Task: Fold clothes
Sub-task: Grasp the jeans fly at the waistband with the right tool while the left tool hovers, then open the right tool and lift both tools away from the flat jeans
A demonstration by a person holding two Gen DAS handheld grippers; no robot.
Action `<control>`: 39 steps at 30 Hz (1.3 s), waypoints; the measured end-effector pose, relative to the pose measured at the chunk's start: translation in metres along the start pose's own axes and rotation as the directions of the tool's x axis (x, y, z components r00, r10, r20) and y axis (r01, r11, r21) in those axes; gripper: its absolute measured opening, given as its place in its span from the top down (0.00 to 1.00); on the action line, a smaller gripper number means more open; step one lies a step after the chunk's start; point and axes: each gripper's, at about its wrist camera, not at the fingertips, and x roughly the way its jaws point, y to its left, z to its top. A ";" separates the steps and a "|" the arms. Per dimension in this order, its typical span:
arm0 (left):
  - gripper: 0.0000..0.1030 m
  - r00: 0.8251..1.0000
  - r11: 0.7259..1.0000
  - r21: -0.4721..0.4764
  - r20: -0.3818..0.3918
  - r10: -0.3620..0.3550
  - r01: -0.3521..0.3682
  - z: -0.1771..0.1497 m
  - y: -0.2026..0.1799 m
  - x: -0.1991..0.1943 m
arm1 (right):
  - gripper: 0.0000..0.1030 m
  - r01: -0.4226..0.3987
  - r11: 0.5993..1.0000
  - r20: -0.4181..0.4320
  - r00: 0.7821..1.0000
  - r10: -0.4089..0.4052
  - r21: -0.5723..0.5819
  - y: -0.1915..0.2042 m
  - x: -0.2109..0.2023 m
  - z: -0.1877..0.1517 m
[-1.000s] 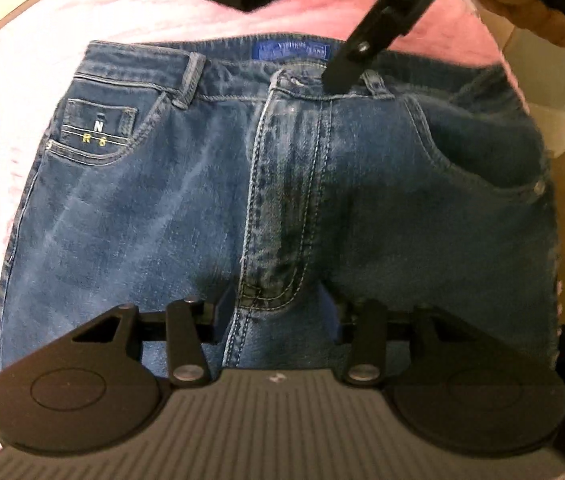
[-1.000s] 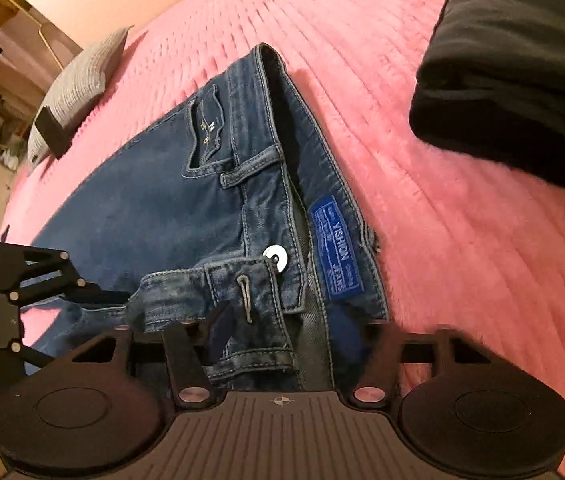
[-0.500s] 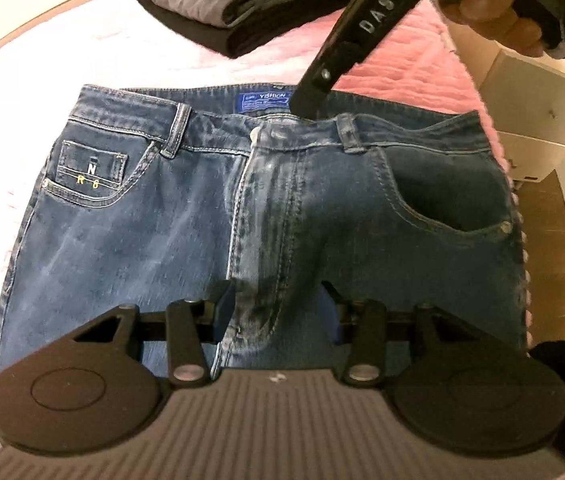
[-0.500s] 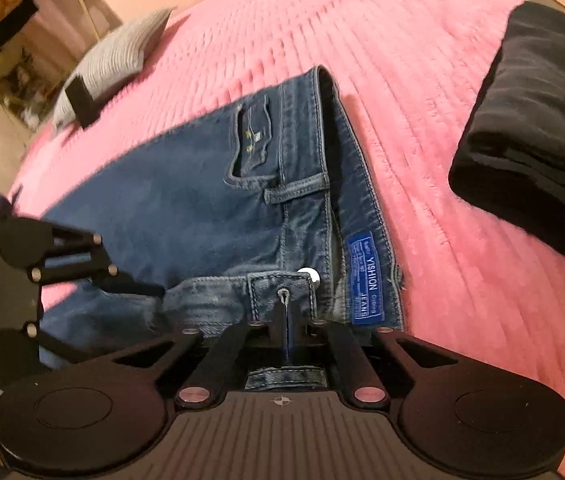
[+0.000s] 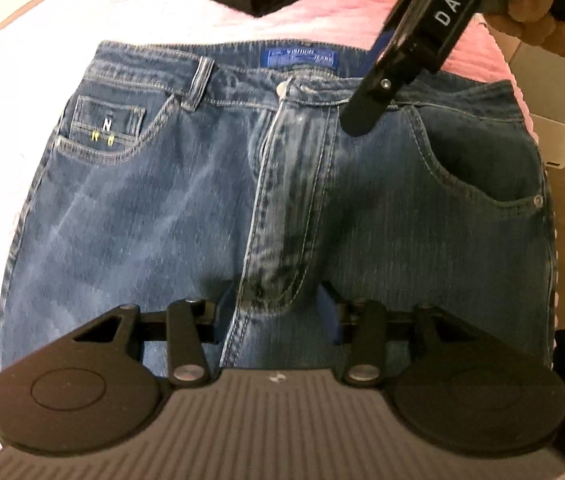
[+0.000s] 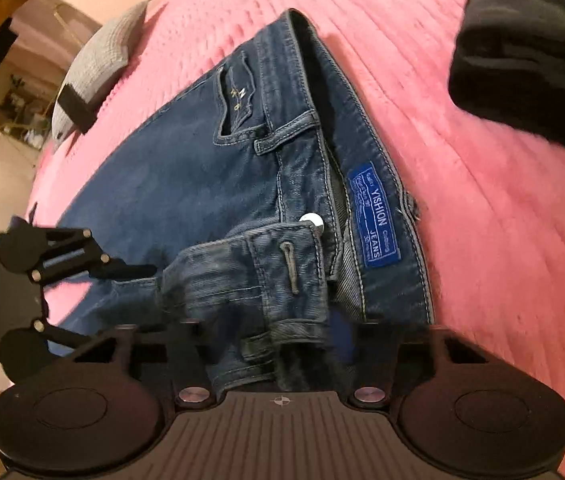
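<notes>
The jeans [image 5: 186, 208] lie flat, front up, on a pink bedspread [image 6: 482, 240], filling most of my left camera's frame, with the waistband along the upper part and the fly running down the middle. My left gripper [image 5: 276, 314] sits at the bottom centre of that frame, right at the crotch seam. Its jaws stand partly apart with the denim between them, but I cannot tell whether the pads actually press on the cloth.

My right gripper [image 6: 280, 344] is at the waistband. In the left camera it comes in from the upper right as a black finger [image 5: 366, 108] resting on the band just right of the metal button [image 5: 282, 88], with a hand [image 5: 538, 12] behind it at the frame's top right corner. In its own camera the waistband with the buttonhole flap [image 6: 290, 264] bunches between its fingers at the bottom centre. Those jaws are opening, with the denim between them and gaps showing at either side.

A blue label [image 6: 374, 220] shows inside the waistband. A stack of folded dark clothes [image 6: 530, 48] lies on the bedspread at the upper right of the right camera's frame, well apart from the jeans. A grey pillow [image 6: 98, 64] sits at the upper left.
</notes>
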 end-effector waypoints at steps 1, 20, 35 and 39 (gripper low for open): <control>0.62 1.000 1.000 -0.002 0.007 0.000 0.000 0.000 0.000 -0.002 | 0.86 0.030 0.999 0.009 1.000 -0.030 -0.025 0.007 -0.007 0.002; 0.61 0.997 0.989 -0.125 -0.002 0.074 -0.074 -0.006 0.007 -0.013 | 0.50 0.271 0.958 0.159 0.954 -0.254 -0.094 0.028 -0.026 -0.018; 0.61 0.991 0.966 -0.227 0.014 0.132 -0.126 -0.071 -0.008 -0.047 | 0.13 0.361 0.932 0.143 0.925 -0.352 -0.040 0.085 -0.047 -0.102; 0.59 0.990 0.948 -0.290 0.005 0.139 -0.132 -0.114 -0.024 -0.100 | 0.12 0.375 0.927 0.149 0.916 -0.371 0.004 0.131 -0.062 -0.132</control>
